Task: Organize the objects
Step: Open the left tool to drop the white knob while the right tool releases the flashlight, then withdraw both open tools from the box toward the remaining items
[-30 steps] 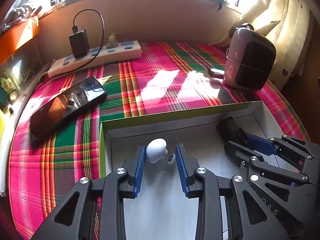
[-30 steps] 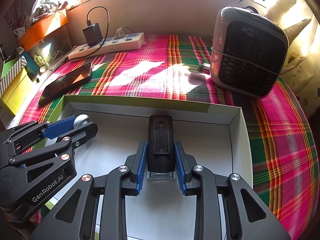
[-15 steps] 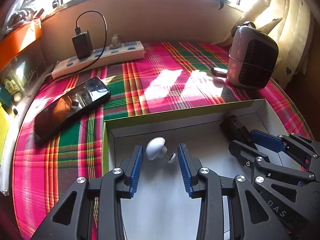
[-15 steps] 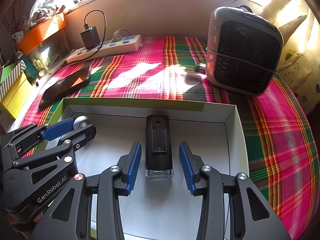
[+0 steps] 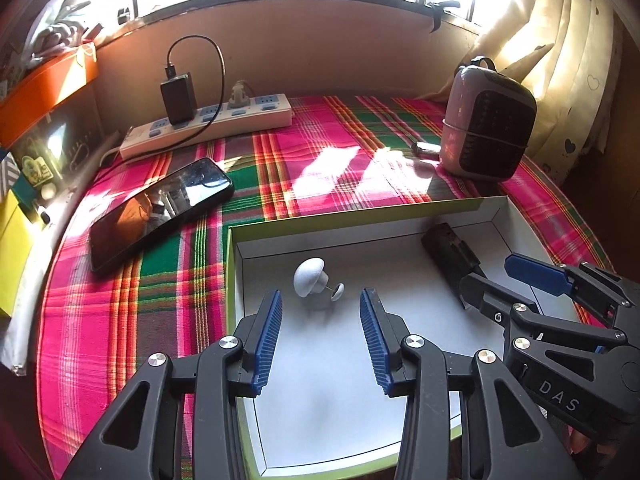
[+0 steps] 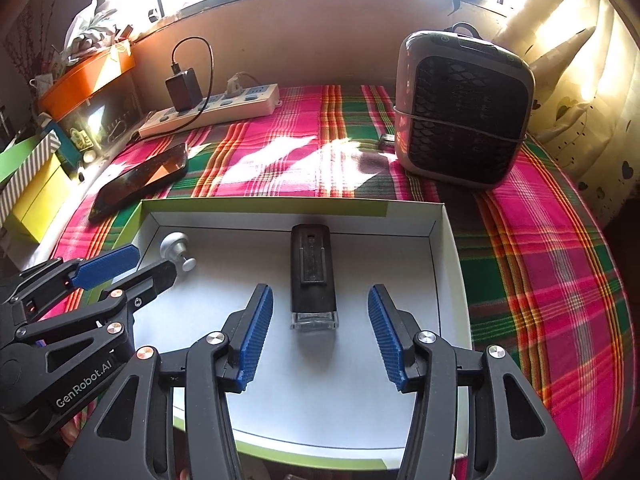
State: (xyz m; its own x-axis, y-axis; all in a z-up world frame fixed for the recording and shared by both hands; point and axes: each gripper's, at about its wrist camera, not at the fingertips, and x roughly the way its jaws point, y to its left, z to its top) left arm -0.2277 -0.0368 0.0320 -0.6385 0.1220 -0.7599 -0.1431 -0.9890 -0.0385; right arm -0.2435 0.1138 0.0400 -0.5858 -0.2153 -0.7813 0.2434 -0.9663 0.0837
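A shallow white box with a green rim [image 5: 240, 280] [image 6: 448, 264] lies on the plaid cloth. In it lie a small white mushroom-shaped knob [image 5: 310, 278] [image 6: 175, 245] at the left and a black rectangular device with a clear end [image 6: 312, 276] [image 5: 450, 254] at the right. My left gripper [image 5: 320, 306] is open and empty, just behind the knob. My right gripper [image 6: 320, 300] is open and empty, its fingers either side of the device's near end, apart from it. Each gripper shows in the other's view: the right [image 5: 500, 276], the left [image 6: 150, 266].
A black phone [image 5: 160, 212] [image 6: 140, 180] lies left of the box. A white power strip [image 5: 208, 124] [image 6: 212, 110] with a black charger sits at the back. A grey fan heater [image 5: 486, 136] [image 6: 464, 108] stands at the back right. Boxes and an orange tray line the left edge.
The right gripper has opened and let go of the black device, which now lies in the box. Both grippers have drawn back and up, and the left one has opened wider behind the knob.
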